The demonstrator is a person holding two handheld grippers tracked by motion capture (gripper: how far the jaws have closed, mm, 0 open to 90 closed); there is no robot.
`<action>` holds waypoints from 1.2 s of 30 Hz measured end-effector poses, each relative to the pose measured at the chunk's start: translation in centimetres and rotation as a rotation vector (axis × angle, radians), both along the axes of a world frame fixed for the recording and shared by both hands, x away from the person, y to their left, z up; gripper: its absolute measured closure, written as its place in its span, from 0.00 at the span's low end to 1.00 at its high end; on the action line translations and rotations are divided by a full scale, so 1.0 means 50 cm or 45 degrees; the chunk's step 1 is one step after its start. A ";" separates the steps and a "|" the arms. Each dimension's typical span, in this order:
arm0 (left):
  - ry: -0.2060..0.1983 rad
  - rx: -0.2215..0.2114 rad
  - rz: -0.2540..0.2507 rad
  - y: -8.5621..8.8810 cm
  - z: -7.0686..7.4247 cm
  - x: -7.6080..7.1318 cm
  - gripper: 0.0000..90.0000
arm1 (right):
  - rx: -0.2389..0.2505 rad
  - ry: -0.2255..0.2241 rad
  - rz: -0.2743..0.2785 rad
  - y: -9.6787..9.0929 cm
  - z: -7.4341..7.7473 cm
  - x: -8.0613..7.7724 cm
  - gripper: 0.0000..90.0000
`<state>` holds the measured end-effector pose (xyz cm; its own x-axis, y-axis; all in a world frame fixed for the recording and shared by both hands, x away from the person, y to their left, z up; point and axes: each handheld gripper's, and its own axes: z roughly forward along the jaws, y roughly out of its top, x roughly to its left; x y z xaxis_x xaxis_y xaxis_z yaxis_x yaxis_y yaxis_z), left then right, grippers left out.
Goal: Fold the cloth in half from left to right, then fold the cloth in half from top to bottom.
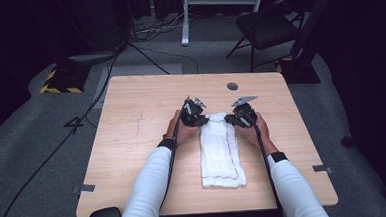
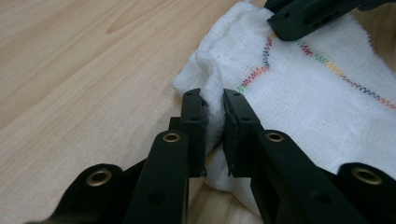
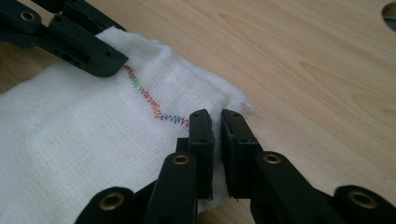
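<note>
The left gripper [image 2: 214, 100] was clamped on a raised fold at one far corner of the white cloth [image 1: 220, 149], which lay folded long on the wooden table [image 1: 132, 141] (coloured zigzag stitching ran just beyond the jaws). The right gripper [image 3: 214, 119] pinched the opposite far corner, jaws narrow with cloth between them, the rest of the cloth stretching back toward the person's sleeves

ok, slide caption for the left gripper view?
Left gripper pinching a corner fold of the white cloth on the wooden table.
</note>
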<state>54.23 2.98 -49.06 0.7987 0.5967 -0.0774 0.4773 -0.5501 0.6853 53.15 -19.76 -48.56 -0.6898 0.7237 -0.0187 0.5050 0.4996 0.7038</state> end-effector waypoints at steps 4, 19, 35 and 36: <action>-0.031 0.007 0.009 -0.004 0.014 0.009 0.91 | -0.009 -0.063 -0.016 0.001 0.013 -0.001 0.93; -0.170 -0.030 0.068 0.003 0.080 0.016 0.92 | 0.039 -0.231 -0.043 0.001 0.084 -0.002 0.94; -0.270 -0.020 0.061 0.006 0.144 0.014 0.92 | 0.070 -0.336 -0.045 0.002 0.143 -0.007 0.94; -0.276 -0.029 0.062 0.005 0.149 0.015 0.92 | 0.074 -0.342 -0.045 0.000 0.148 -0.007 0.94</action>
<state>54.96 3.25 -41.64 0.7682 0.6353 0.0792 0.3430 -0.5128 0.7870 52.80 -19.74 -41.17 -0.6402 0.7523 -0.1554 0.3129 0.4401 0.8416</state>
